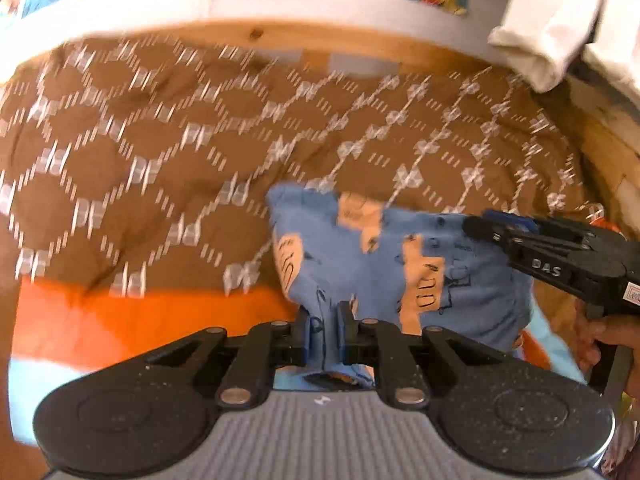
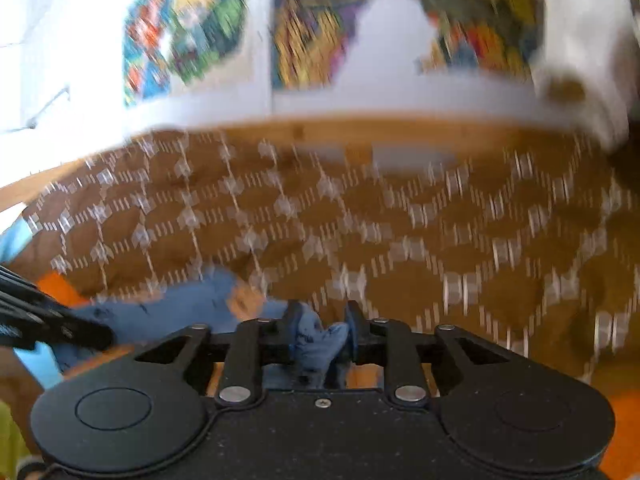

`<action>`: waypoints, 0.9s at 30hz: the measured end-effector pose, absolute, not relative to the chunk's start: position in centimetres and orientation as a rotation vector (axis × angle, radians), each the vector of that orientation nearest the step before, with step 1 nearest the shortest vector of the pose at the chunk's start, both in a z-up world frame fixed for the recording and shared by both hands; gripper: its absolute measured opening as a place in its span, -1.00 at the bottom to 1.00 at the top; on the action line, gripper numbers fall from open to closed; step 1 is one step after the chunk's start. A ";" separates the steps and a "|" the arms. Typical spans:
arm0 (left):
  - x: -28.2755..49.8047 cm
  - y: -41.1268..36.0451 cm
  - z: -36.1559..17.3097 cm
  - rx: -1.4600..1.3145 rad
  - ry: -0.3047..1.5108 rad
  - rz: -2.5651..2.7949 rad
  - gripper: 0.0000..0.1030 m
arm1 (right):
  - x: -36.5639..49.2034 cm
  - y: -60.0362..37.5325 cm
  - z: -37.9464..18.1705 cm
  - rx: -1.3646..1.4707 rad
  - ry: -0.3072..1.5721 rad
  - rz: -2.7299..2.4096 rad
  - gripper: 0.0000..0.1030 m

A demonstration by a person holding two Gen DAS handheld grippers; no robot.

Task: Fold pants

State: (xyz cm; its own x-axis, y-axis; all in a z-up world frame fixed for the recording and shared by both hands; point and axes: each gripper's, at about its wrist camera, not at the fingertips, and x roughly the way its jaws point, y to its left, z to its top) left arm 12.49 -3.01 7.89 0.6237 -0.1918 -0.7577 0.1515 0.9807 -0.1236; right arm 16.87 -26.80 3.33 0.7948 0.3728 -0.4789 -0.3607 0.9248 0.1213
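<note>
Left wrist view. Left gripper (image 1: 325,330): jaws nearly together, pinching a bunched edge of the pants (image 1: 400,264) between the pads. Pants: small, blue, with orange patches and dark line drawings; crumpled, spreading away from the left jaws across a brown bedspread (image 1: 160,140) with a white diamond pattern. Right gripper (image 1: 478,226): black, entering from the right edge, its tip over the far right part of the pants; jaw state cannot be told from this side. A hand (image 1: 608,336) holds its grip at the right edge. Orange band of cloth (image 1: 120,316) at the near edge of the bedspread. Wooden bed frame (image 1: 320,46) along the far side. Pale folded cloth (image 1: 548,36) at the upper right.

Right wrist view, blurred. Right gripper (image 2: 320,330): jaws partly apart, a wad of blue pants (image 2: 316,340) between them; the cloth touches the left pad, while contact with the right pad cannot be judged. The rest of the pants runs left over the bedspread (image 2: 400,232). Left gripper (image 2: 60,326): a black shape at the left edge, over the pants. Wall behind (image 2: 400,24): white, with colourful pictures (image 2: 184,28).
</note>
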 end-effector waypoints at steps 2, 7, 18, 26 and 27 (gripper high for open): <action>12.4 -2.2 6.7 -0.077 0.906 -0.186 -0.74 | 17.4 -27.4 1.8 0.064 0.605 0.382 -0.27; 12.6 -1.4 4.8 -0.118 0.947 -0.164 -0.73 | 18.7 -28.8 0.0 0.163 0.691 0.396 0.36; 12.3 -1.6 4.7 -0.092 0.944 -0.160 -0.72 | 21.8 -30.7 -3.7 0.496 0.789 0.470 -0.54; 11.1 -2.9 6.9 -0.048 0.859 -0.164 -0.75 | 17.5 -27.2 1.8 0.134 0.537 0.470 -0.63; 11.2 -3.0 7.3 -0.058 0.854 -0.171 -0.75 | 16.9 -26.8 2.5 0.096 0.498 0.475 -0.63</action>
